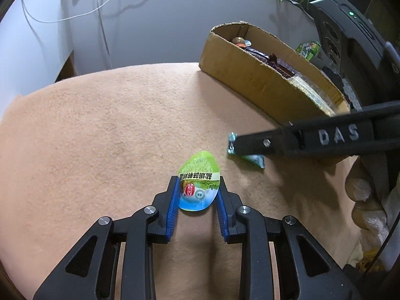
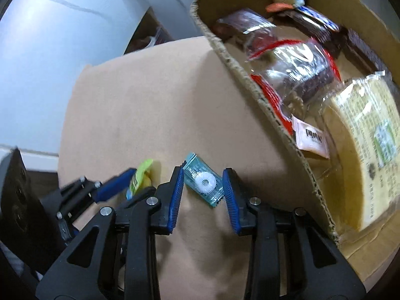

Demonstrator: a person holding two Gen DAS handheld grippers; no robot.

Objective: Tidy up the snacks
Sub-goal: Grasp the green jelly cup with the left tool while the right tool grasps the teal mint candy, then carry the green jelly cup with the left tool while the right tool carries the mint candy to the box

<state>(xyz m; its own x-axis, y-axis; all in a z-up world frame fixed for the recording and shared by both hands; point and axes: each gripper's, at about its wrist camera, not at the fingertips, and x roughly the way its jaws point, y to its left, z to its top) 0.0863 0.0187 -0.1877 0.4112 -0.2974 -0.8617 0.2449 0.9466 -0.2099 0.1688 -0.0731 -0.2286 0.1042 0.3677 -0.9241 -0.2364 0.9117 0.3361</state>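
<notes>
We're mid-pickup w/ both hands rn. Left claw (image 1: 198, 196) is pinching the green jelly cup (image 1: 199, 181), which sits on the table (image 1: 100, 130) right btwn its blue pads. Right claw (image 2: 203, 187) is spread around the mint candy (image 2: 203, 182), pads not touching yet afaict. Next imo: squeeze the mint, then lift both over into the cardboard box (image 2: 275, 115) just right of the right claw.

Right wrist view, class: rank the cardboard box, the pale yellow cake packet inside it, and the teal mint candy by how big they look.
1. cardboard box
2. pale yellow cake packet
3. teal mint candy, smallest even though it lies nearest the camera.
</notes>
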